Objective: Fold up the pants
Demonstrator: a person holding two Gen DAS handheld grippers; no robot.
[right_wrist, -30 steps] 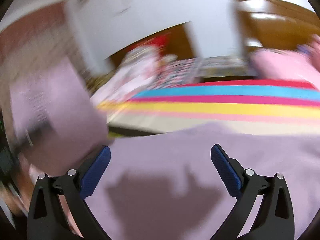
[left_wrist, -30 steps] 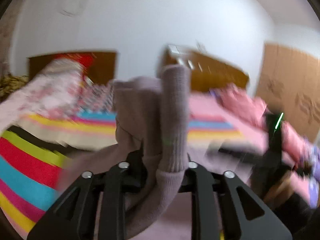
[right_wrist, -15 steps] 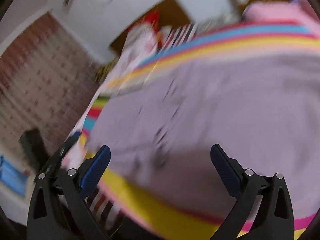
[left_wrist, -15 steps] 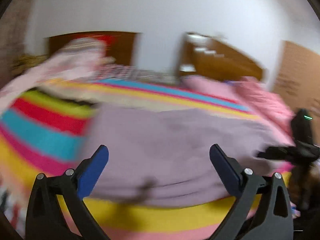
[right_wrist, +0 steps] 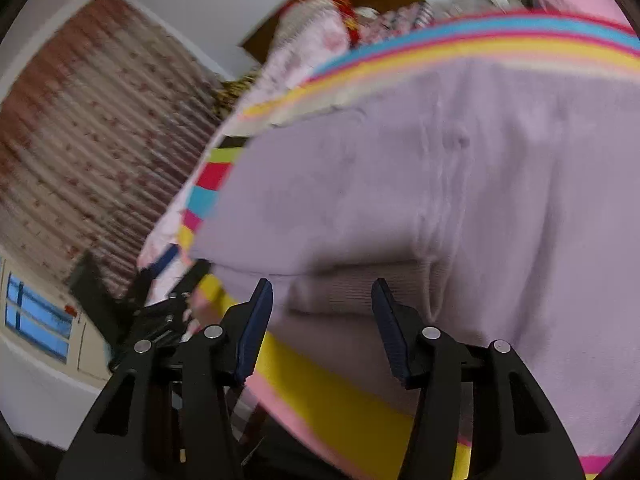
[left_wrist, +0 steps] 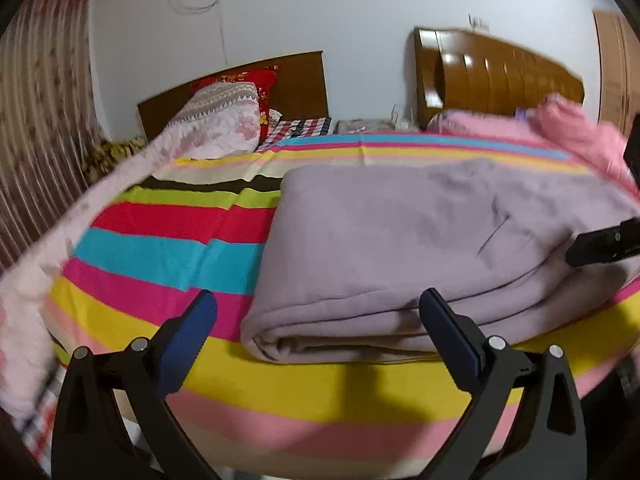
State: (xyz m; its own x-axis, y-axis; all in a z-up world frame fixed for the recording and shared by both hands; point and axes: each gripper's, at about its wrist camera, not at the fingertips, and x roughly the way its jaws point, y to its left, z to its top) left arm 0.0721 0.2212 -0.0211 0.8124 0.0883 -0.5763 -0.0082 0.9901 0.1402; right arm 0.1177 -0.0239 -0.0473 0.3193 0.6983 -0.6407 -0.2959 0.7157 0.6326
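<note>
The lilac pants (left_wrist: 400, 240) lie folded in layers on the striped bed cover (left_wrist: 168, 240), their near edge by the bed's front edge. My left gripper (left_wrist: 318, 320) is open and empty, just in front of the fold's near left corner. My right gripper (right_wrist: 322, 304) is open, narrower than before, its fingers on either side of the ribbed waistband (right_wrist: 352, 284) at the near edge of the pants (right_wrist: 460, 184). Part of the right gripper shows at the right edge of the left wrist view (left_wrist: 604, 242). The left gripper appears at the left of the right wrist view (right_wrist: 160, 308).
A floral quilt (left_wrist: 200, 132) and red pillow (left_wrist: 248, 80) lie at the bed's head. Pink bedding (left_wrist: 568, 132) is piled at the right. Wooden headboards (left_wrist: 492, 68) stand against the white wall. A patterned curtain (right_wrist: 80, 140) hangs to the left.
My left gripper let go of the pants a second ago and drew back to the bed's front edge. My right gripper came down to the waistband and narrowed its opening.
</note>
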